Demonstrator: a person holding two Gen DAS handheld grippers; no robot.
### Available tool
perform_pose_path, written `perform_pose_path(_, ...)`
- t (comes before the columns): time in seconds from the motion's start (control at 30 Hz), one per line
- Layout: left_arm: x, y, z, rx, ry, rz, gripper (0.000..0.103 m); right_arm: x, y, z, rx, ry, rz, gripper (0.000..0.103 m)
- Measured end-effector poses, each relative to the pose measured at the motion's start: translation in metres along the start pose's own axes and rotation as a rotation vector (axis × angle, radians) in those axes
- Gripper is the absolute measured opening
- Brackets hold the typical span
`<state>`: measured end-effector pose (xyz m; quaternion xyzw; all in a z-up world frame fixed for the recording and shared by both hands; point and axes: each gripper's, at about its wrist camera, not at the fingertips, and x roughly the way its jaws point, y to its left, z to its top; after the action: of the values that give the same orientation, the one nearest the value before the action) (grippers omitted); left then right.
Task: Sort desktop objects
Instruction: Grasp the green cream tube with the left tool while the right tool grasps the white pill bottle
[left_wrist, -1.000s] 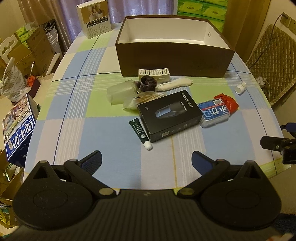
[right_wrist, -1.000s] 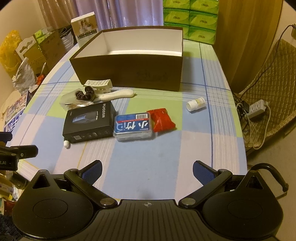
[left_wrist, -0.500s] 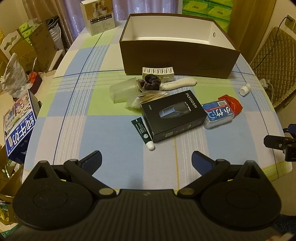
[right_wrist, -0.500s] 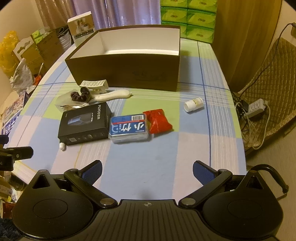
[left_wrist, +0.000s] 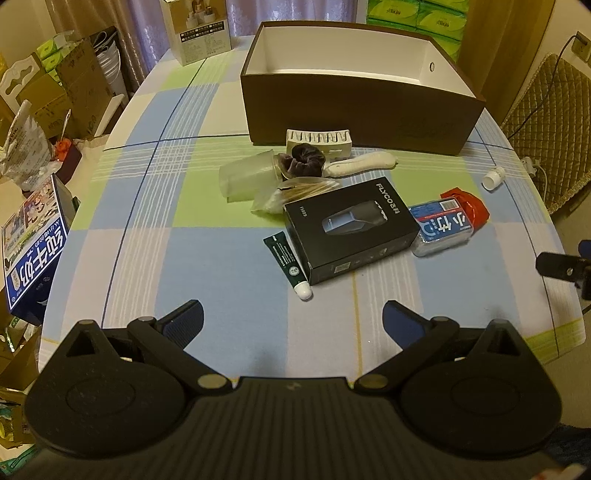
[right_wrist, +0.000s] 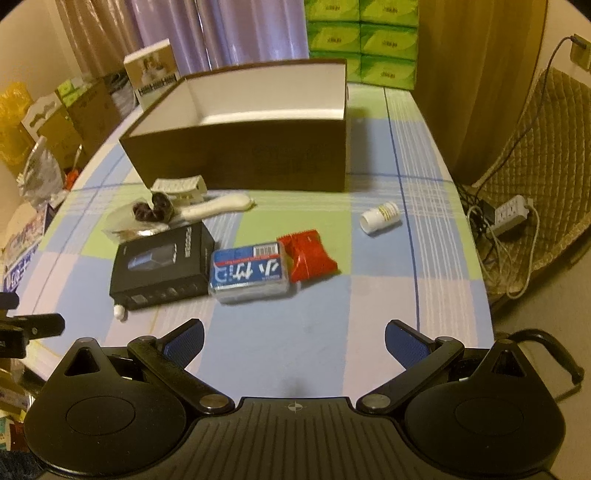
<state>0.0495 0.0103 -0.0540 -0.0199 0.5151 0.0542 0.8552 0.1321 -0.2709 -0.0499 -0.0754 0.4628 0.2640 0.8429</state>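
Note:
An open brown box (left_wrist: 362, 122) (right_wrist: 240, 158) with a white inside stands at the back of the checked table. In front of it lie a black shaver box (left_wrist: 351, 229) (right_wrist: 162, 266), a green tube (left_wrist: 288, 264), a blue tissue pack (left_wrist: 443, 229) (right_wrist: 251, 273), a red packet (left_wrist: 471, 205) (right_wrist: 308, 254), a white bottle (left_wrist: 493, 178) (right_wrist: 380, 217), a dark scrunchie (left_wrist: 304, 162) and a white brush (left_wrist: 362, 164). My left gripper (left_wrist: 293, 319) and right gripper (right_wrist: 295, 338) both hover open over the near table edge, holding nothing.
A clear cup (left_wrist: 245, 179) and a plastic bag (left_wrist: 291, 192) lie left of the shaver box, a white comb-like holder (left_wrist: 319, 138) against the brown box. A carton (left_wrist: 199, 29) stands at the far left. Cardboard boxes crowd the floor at left; a power strip (right_wrist: 511, 214) lies at right.
Both grippers have moved forward toward the objects, which now look larger in both views. Their jaws stay open. Nothing on the table has moved.

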Motion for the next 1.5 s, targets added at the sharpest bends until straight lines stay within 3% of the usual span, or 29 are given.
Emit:
perform_pose_path(0.13, 0.01, 0.004, -0.001, -0.006, -0.001, -0.011, 0.102, -0.001, -0.005, -0.001, 0.006, -0.089, -0.003, 0.101)
perform_pose_path(0.3, 0.032, 0.015, -0.003, -0.051, 0.017, -0.056, 0.094, 0.008, -0.013, 0.001, 0.012, -0.106, -0.041, 0.101)
perform_pose_path(0.43, 0.052, 0.017, -0.003, -0.013, 0.017, -0.013, 0.083, 0.018, -0.026, 0.002, 0.061, -0.076, -0.047, 0.101)
perform_pose_path(0.53, 0.069, 0.019, -0.004, -0.009, 0.034, -0.042, 0.075, 0.023, -0.032, 0.003, 0.078, -0.061, -0.053, 0.101)
perform_pose_path(0.87, 0.112, 0.018, -0.001, 0.013, 0.057, -0.04, 0.065, 0.033, -0.044, 0.002, 0.089, -0.02, -0.072, 0.101)
perform_pose_path(1.07, 0.118, 0.027, 0.001, 0.03, 0.056, -0.012, 0.061, 0.038, -0.053, 0.003, 0.103, 0.0, -0.09, 0.101)
perform_pose_path(1.3, 0.12, 0.048, 0.007, 0.004, 0.042, -0.005, 0.047, 0.045, -0.061, 0.006, 0.11, 0.011, -0.108, 0.101)
perform_pose_path(1.5, 0.127, 0.046, 0.018, 0.048, 0.01, -0.035, 0.038, 0.052, -0.064, 0.009, 0.102, 0.016, -0.12, 0.101)
